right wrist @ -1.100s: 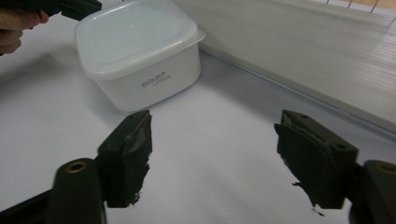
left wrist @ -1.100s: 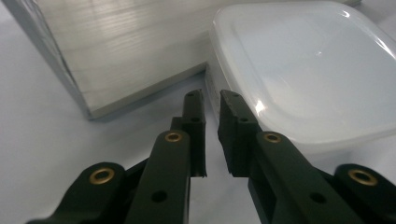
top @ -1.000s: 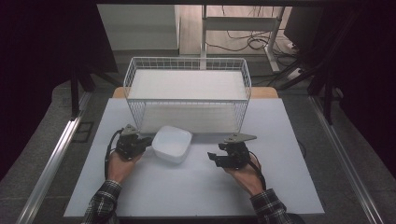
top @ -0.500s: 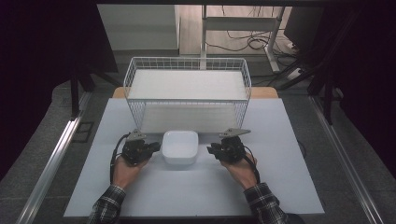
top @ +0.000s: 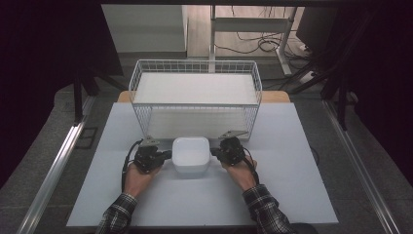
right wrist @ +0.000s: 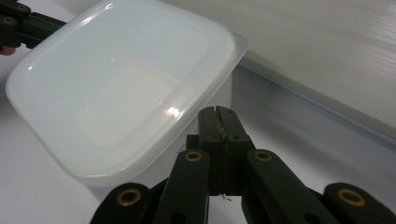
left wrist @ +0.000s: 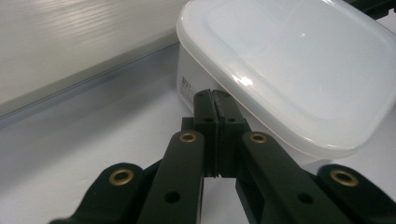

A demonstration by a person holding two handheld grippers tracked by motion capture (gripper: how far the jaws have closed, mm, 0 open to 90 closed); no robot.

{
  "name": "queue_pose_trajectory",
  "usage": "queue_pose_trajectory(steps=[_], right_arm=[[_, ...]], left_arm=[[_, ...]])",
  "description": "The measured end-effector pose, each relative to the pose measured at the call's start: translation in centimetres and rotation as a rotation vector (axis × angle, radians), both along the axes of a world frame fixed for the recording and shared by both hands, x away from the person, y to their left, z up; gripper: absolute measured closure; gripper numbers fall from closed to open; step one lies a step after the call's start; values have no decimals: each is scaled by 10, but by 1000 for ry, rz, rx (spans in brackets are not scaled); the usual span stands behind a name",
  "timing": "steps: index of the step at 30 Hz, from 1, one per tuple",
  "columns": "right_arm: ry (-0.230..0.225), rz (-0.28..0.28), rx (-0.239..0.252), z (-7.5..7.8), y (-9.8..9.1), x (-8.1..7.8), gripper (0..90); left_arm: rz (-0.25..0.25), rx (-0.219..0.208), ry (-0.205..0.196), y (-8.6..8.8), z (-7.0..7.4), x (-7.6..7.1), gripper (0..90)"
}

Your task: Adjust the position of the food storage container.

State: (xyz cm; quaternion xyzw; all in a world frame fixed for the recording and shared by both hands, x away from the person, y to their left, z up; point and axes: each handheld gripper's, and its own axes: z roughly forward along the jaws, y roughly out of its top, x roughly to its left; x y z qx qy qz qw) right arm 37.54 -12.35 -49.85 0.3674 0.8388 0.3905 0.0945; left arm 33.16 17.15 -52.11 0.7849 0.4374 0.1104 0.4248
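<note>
Right now the left gripper (top: 165, 155) is pressing in against the left side of a white plastic box (top: 192, 155), its jaws fully together with nothing between them, the tips meeting the box wall just under the lid's rim. Opposite it, the right gripper (top: 215, 153) is doing the same on the box's right side: its jaws have just been closing and are now shut on nothing, tips resting at the wall below the overhanging lid. Whether either tip is truly touching or standing just off the wall is hard to say from the close views.

So the box is not being pinched by either gripper; it is being squeezed between the two, sitting on the white table (top: 302, 195) just in front of the wire basket (top: 195, 66). Judging by that, the work is looking early: the two-sided hold appears to be set, while lifting the box and putting it anywhere, likely into the basket behind it, is still left to do.

The box is milky, half-clear plastic, square with well-rounded corners, and its glossy lid is catching small highlights. A small printed label is showing on its left wall. Behind the box, the basket is made of thin white wire in a fine grid, with a ribbed white sheet lying in its bottom. The table under the box is matt and smooth.
</note>
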Motion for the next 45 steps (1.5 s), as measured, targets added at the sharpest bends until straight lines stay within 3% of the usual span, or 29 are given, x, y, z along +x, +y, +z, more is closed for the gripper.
queue_pose_trajectory(steps=[5, 8, 11, 19, 24, 35, 38, 41, 45], right_arm=[[9, -2, 0, 0, -8, -6, 889], [13, 9, -25, 0, -16, -18, 890], [20, 15, -29, 0, -20, -25, 890], [32, 45, -41, 2, -29, -51, 890], [14, 47, -52, 6, -34, -67, 890], [31, 48, -46, 3, -42, -77, 889], [19, 51, -48, 5, -45, -79, 884], [9, 49, -30, 7, -49, -79, 849], [-16, 38, -20, 10, -60, -82, 712]], left_arm=[[-27, -7, 12, -8, 1, -5, 899], [-56, 22, 5, -17, 3, -15, 899], [-66, 17, 13, -19, 3, -19, 900], [-86, 6, 44, -23, 4, -44, 900], [-113, 0, 54, -30, 4, -59, 900], [-129, -7, 54, -32, 4, -61, 899], [-111, 13, 39, -27, 6, -64, 895], [-98, 8, 32, -21, 6, -66, 836], [-93, -1, 22, -9, 8, -76, 685]])
